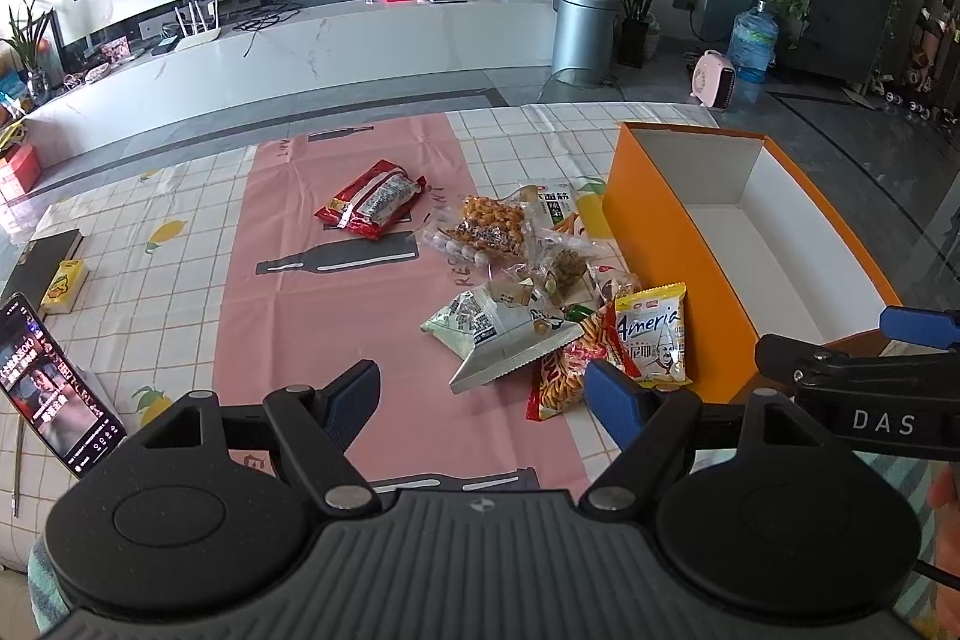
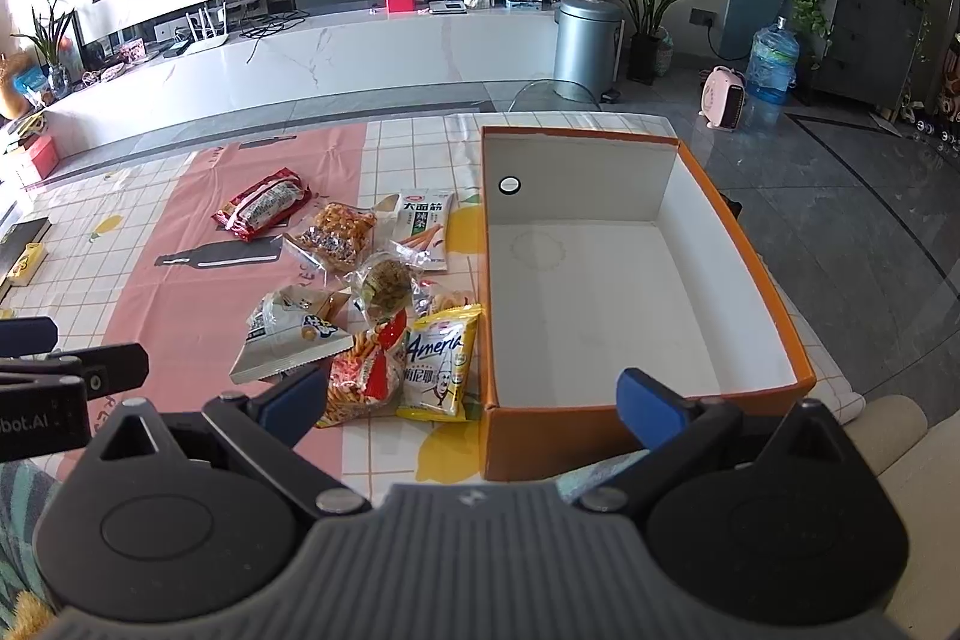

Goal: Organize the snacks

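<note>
Both grippers sit at the near edge of the desk, held above it and carrying nothing. My left gripper (image 1: 483, 400) has its jaws spread wide over the pink strip of the tablecloth (image 1: 336, 316); my right gripper (image 2: 471, 397) is likewise wide, its span straddling the near left corner of the orange box (image 2: 744, 244). The box stands open-topped along the right edge of the desk, white inside, with nothing in it. Just left of its near corner, touching or nearly touching the wall, lies the yellow Ameria packet (image 2: 441, 370); beside that, the red stick-snack bag (image 2: 363, 376), partly under a silver-white packet (image 2: 288, 340). Further in, the heap continues: a clear bag of greenish pieces (image 2: 387, 283), a clear bag of orange nuggets (image 2: 339, 232), and a white-green packet (image 2: 423, 226) near the box's left wall. A red wrapped packet (image 1: 372, 199) lies apart from the heap, on the pink strip toward the far edge. At the left edge of the desk I note a phone (image 1: 57, 388) propped up with its screen lit, a small yellow pack (image 1: 63, 285) beyond it.
</note>
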`<state>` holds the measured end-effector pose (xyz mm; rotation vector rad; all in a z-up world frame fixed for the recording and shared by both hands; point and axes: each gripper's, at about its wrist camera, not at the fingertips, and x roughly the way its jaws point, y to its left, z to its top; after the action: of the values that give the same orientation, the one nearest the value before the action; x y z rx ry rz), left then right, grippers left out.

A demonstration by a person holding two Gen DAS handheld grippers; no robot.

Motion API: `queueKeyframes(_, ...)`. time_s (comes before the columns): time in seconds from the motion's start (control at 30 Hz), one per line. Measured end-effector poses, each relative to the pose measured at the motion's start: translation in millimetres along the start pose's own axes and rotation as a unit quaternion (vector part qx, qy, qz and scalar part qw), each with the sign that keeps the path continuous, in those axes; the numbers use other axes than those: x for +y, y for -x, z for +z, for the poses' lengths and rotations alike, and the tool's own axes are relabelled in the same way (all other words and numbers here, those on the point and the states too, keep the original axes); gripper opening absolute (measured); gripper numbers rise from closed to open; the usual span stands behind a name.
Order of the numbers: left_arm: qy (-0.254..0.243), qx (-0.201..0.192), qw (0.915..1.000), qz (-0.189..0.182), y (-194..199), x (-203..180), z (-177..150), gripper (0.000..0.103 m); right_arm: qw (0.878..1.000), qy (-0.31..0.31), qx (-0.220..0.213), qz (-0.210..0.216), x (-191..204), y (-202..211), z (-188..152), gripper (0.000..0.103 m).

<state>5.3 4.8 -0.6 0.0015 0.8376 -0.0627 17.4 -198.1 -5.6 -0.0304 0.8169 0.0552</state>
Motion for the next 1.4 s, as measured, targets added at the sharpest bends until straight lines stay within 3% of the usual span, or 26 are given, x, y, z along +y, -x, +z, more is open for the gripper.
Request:
queueKeyframes(0.93,-0.015,0.000,0.9999,0.002,-1,2,-3,0.091,1.000,0.012,0.002,0.001,9,-7,2,0.099)
queueKeyframes(1.03,-0.016,0.005,0.9999,0.002,-4,4,-3,0.087,1.000,0.012,0.001,0.006,9,-9,1,0.099)
queueKeyframes(1.17,-0.022,0.010,0.9994,-0.026,-8,9,-2,0.072,1.000,0.006,0.002,0.019,9,-15,1,0.099)
queueKeyframes(1.3,-0.011,0.011,0.9985,-0.052,-14,17,0,0.059,0.999,0.009,-0.004,0.050,14,-22,1,0.075)
queueKeyframes(1.4,0.004,0.015,0.9974,-0.070,-22,25,0,0.054,0.997,0.022,-0.009,0.069,25,-30,-1,0.071)
